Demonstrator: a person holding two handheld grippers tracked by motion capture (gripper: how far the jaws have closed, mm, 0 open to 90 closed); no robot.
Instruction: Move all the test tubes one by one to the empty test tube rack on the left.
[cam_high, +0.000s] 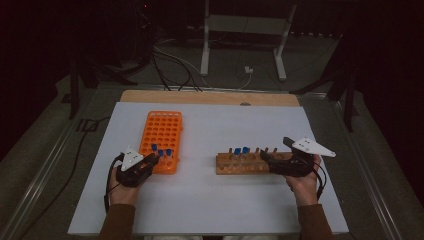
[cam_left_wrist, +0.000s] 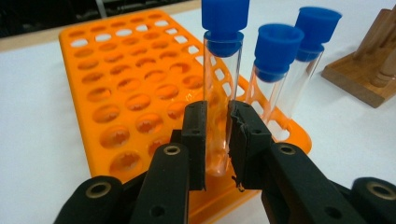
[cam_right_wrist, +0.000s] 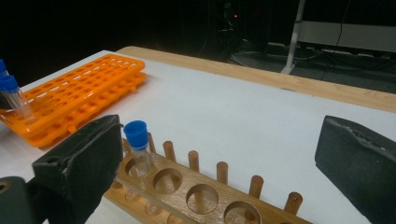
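here, tube (cam_left_wrist: 219, 88): clear, blue-capped, upright in the orange rack (cam_left_wrist: 116, 93) near corner
handling: likely light, slick, breakable; hold mid-barrel, below cap
left gripper (cam_left_wrist: 216, 140): clenched on tube's barrel
right gripper (cam_right_wrist: 210, 177): released, jaws wide over wooden rack (cam_right_wrist: 201, 196)

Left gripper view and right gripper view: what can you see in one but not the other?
Left gripper view alone: its hand-held gripper shut on a blue-capped tube standing in the orange rack, two more capped tubes beside it.

Right gripper view alone: wide-open pads, the wooden rack's empty holes, pegs and one capped tube, plus the dark room behind.

Both: the orange rack, the wooden rack, the white tabletop.
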